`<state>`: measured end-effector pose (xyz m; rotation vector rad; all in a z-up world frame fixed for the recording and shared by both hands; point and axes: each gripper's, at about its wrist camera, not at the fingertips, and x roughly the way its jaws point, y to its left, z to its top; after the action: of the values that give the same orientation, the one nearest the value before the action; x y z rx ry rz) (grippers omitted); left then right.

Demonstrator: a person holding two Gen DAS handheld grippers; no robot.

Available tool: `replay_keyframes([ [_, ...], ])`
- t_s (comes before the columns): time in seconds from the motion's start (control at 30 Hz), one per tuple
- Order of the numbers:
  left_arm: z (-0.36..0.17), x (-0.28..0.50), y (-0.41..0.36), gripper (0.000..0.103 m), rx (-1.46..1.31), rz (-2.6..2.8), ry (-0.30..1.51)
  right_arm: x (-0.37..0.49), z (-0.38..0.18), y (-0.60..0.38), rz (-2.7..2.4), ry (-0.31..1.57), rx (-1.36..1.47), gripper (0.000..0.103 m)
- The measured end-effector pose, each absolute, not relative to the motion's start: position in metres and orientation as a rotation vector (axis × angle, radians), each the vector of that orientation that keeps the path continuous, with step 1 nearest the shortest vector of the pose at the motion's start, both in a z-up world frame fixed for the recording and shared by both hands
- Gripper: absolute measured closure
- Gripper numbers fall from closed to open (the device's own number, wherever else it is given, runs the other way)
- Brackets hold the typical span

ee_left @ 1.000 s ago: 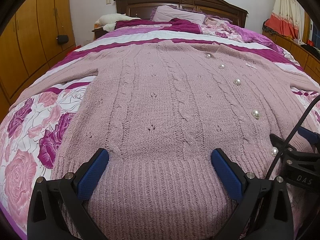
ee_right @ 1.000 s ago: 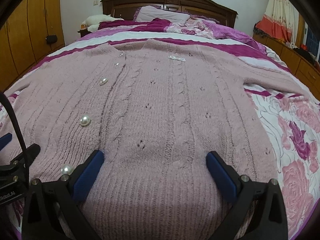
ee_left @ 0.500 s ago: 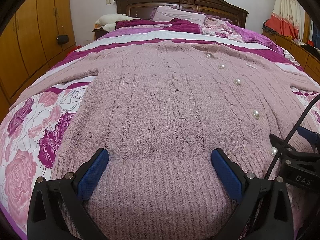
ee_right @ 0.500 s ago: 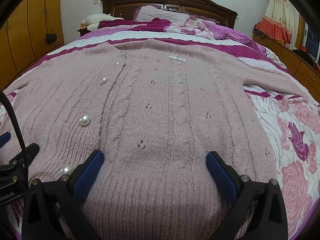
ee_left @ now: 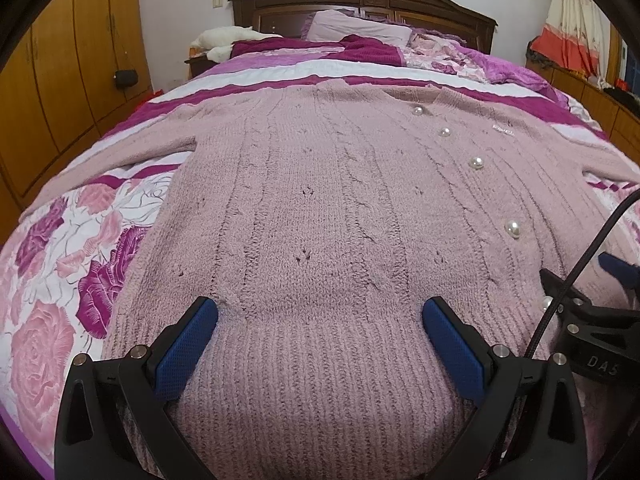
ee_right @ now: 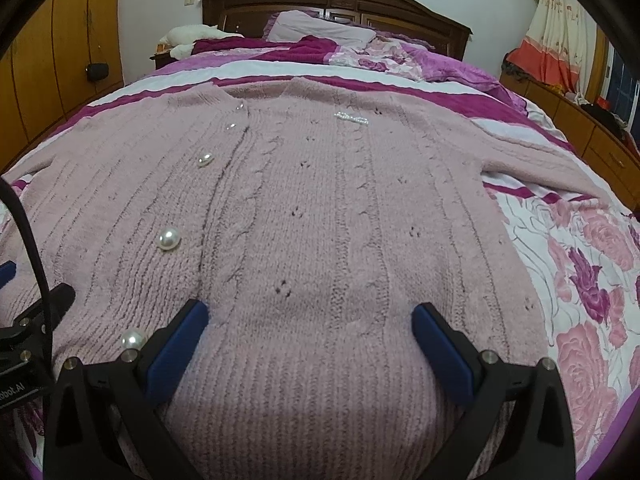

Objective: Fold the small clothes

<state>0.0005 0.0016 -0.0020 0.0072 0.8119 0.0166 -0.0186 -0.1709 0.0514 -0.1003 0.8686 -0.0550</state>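
Rose-print bed, pink cardigan spread flat, pillow at headboard

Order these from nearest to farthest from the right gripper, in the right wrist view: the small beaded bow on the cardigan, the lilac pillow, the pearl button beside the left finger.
1. Pearl button, just left of the right gripper.
2. Beaded bow, far up the cardigan, slightly right.
3. Lilac pillow, against the headboard.

cardigan: dusty pink, pearl-white buttons | bedspread: pink-purple roses on white | tongs pads: blue
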Motion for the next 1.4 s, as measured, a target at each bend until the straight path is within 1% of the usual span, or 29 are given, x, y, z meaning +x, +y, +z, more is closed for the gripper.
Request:
replay_keyframes([
  [1.4, -0.0034, -0.0013, 0.0042, 0.018, -0.011, 0.002, 0.808, -0.0164, 0.0512, -0.1689, -0.077, 0.871, -0.112, 0.0],
])
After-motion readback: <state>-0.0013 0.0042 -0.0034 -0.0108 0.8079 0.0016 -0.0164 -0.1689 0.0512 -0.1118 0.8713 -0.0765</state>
